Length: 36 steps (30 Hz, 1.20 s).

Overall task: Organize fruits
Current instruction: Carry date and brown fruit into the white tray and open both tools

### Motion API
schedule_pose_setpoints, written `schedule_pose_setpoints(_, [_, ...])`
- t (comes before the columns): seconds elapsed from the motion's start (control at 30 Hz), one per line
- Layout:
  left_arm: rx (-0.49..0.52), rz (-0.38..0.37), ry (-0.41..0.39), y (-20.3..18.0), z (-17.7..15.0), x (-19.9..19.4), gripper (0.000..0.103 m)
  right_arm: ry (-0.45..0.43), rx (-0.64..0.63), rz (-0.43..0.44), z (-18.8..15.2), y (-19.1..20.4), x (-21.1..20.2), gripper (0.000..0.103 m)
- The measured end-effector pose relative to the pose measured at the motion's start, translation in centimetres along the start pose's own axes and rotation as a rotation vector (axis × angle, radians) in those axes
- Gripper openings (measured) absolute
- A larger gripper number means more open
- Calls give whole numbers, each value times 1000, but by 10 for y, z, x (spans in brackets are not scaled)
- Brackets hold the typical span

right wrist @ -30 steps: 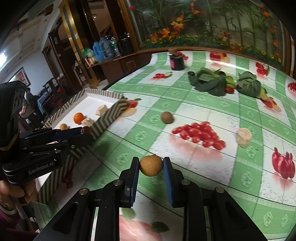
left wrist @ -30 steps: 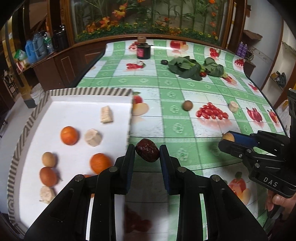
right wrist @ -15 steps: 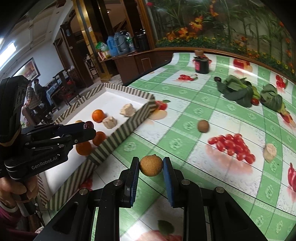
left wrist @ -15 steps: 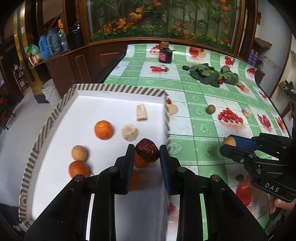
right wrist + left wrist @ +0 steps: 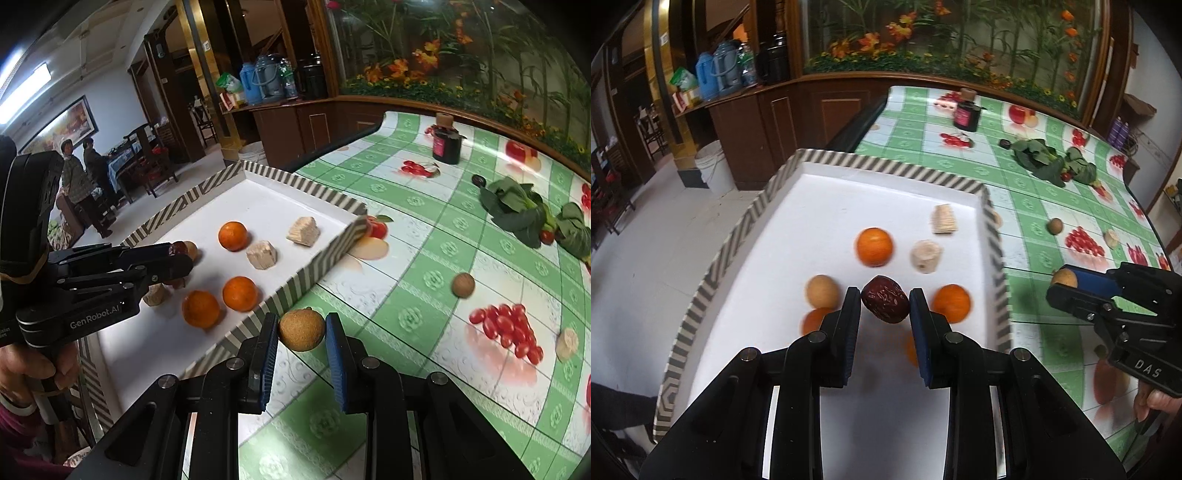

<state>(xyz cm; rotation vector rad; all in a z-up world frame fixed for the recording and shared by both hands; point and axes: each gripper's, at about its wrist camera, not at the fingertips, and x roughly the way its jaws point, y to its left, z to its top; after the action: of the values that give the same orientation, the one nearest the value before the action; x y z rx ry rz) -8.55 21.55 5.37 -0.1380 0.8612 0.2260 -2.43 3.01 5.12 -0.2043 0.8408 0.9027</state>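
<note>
White tray [image 5: 820, 206] holds several fruits; my left gripper [image 5: 884, 306] clamps a date [image 5: 885, 304] above it, right gripper [image 5: 301, 330] clamps a longan [image 5: 301, 329] (two remain on the cloth [image 5: 406, 280]).

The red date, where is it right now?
The red date is clamped in the left gripper, held over the striped tray, with oranges and a longan lying in the tray around it.
</note>
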Motion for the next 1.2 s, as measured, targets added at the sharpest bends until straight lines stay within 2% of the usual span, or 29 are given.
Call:
schedule_pose_setpoints(0.2, [-58,12,3,25,5,5,26,13,-26,8,11,8,11,25])
schedule_pose_setpoints(0.5, [-66,31,-3,34,22,16,26,28,-80,17,32,19,32,25])
schedule_pose_setpoints(0.87, [-72,40,37,41,35,39,27,82,-162,-12,54,26,65,25])
schedule_pose_setpoints(1.2, [-100,8,104,47,41,61,27,140,-227,-51,59,25,88,25])
